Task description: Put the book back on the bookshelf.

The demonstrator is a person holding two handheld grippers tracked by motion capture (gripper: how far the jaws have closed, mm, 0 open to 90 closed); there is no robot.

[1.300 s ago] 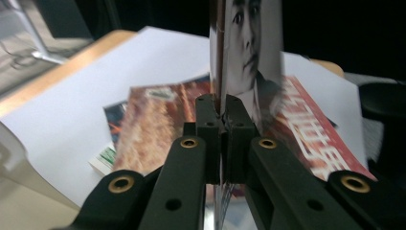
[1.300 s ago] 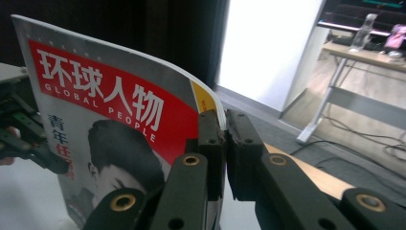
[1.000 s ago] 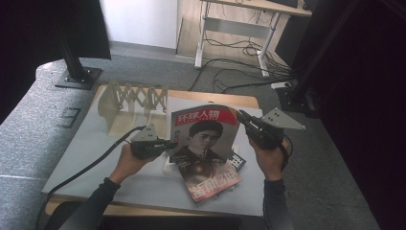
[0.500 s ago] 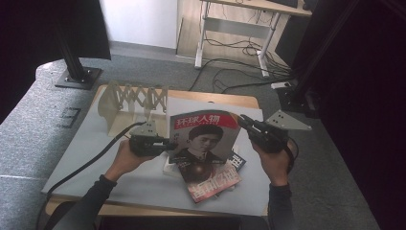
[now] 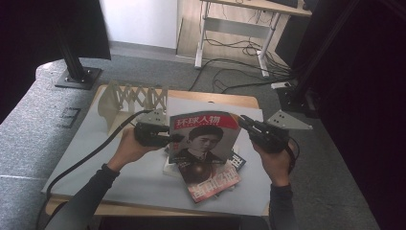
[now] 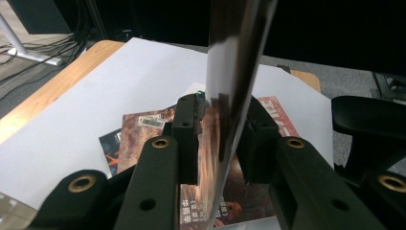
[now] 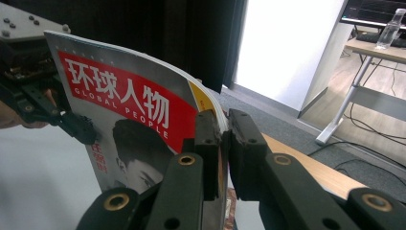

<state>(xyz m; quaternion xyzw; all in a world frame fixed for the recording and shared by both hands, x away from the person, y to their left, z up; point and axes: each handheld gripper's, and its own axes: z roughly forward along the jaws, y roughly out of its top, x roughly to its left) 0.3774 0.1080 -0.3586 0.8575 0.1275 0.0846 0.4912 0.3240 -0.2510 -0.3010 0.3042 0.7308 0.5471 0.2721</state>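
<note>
Left gripper held level in the left hand, pointing toward the right gripper, jaws just opening and standing slightly apart. Right gripper in the right hand, angled inward and up, its 2 jaws pinched tight. Both forearms reaching in from below, well apart.

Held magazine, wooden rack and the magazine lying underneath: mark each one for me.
Held magazine (image 5: 203, 136), high view: middle of its cover, on the portrait.
Wooden rack (image 5: 136, 96), high view: its lattice top rail.
Lying magazine (image 5: 210, 184), high view: its red cover near the lower corner.
</note>
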